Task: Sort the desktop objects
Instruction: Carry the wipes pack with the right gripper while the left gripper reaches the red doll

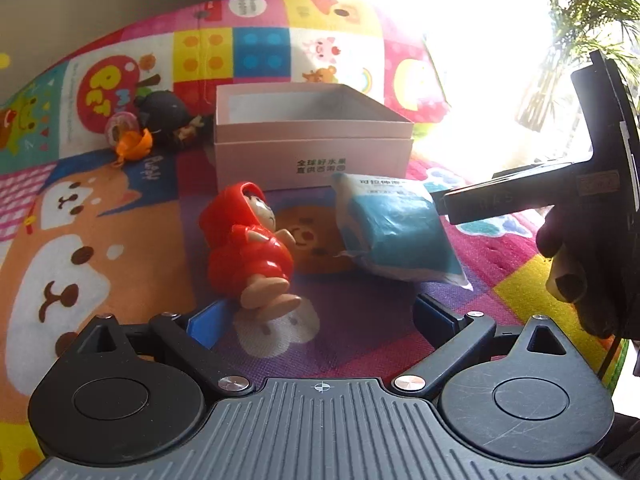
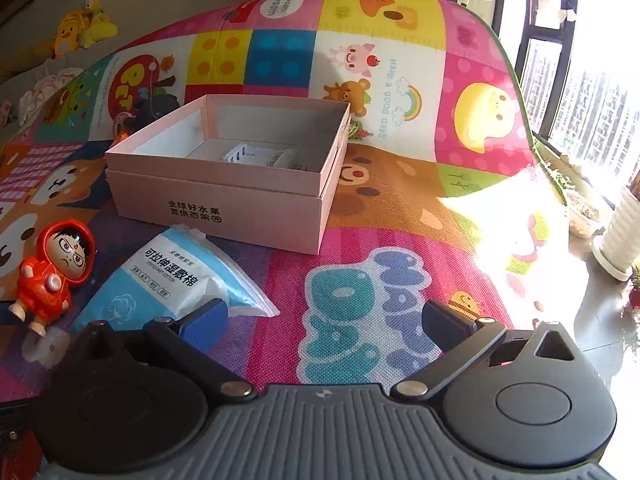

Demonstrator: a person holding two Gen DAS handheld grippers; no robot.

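A red hooded doll [image 1: 248, 248] lies on its back on the colourful play mat [image 1: 100, 220], its feet just ahead of my left gripper [image 1: 320, 320], inside the left finger. That gripper is open and its pads touch nothing. To the doll's right lies a blue-and-white cotton packet [image 1: 396, 232], in front of an open pink box [image 1: 312, 136]. A hand [image 1: 572, 276] holds my right gripper at the packet's right edge. In the right wrist view the right gripper [image 2: 326, 318] is open over bare mat, with the packet [image 2: 172, 280] by its left finger, the doll [image 2: 52, 272] further left and the box [image 2: 228, 176] behind.
A black figure [image 1: 168, 116] and a small orange-and-pink toy [image 1: 128, 136] lie left of the box. White items [image 2: 260, 156] sit inside the box. Beyond the mat's right edge are a white pot [image 2: 620, 236] and a bright window. Yellow plush toys [image 2: 80, 28] lie at back left.
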